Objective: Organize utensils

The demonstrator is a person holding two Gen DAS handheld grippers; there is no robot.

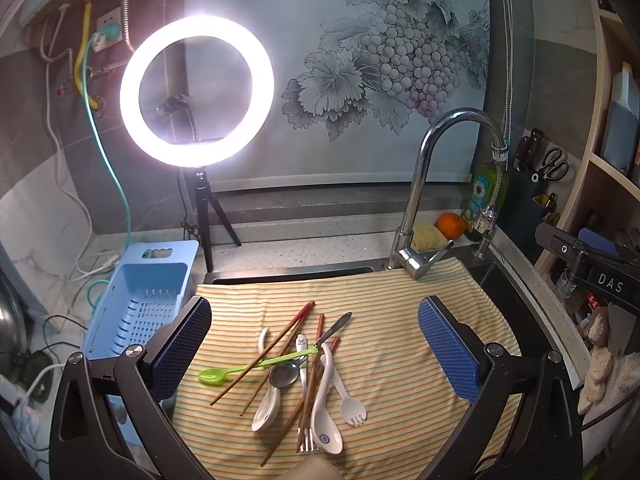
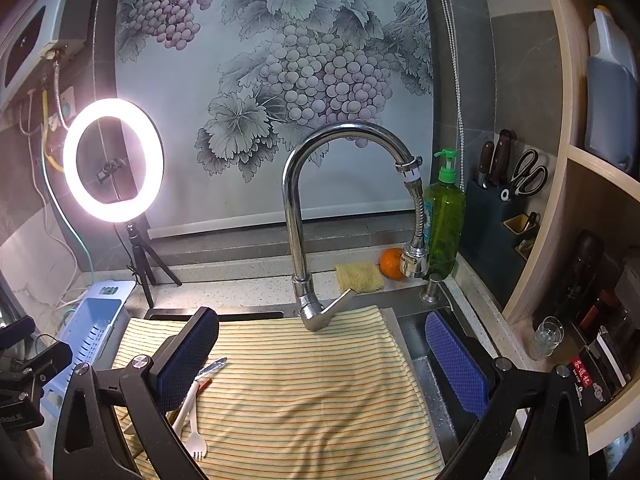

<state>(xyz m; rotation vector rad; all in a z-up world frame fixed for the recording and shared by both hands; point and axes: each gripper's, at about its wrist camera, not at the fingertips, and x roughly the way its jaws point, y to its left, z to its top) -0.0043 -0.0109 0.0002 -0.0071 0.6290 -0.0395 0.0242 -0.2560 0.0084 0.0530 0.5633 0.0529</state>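
Utensils heaped mid-cloth point(image 1: 400, 320) over the sink: chopsticks point(image 1: 280, 336), green spoon point(image 1: 240, 368), ceramic spoon point(image 1: 326, 412), white spork point(image 1: 348, 396). Left tool point(image 1: 316, 344) spread wide, empty; right tool point(image 2: 320, 360) likewise. Probably light, stiff, slippery; ceramic breakable. Best pinched mid-handle. Blue basket point(image 1: 136, 312) left, just beside; faucet point(image 1: 420, 208) behind; open cloth rightward.

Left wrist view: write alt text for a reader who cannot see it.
The open left gripper hovers over a tangled pile of utensils on a striped cloth: chopsticks, white spoons, a green spoon, a white spork. A blue drain basket sits left; a faucet and ring light stand behind.
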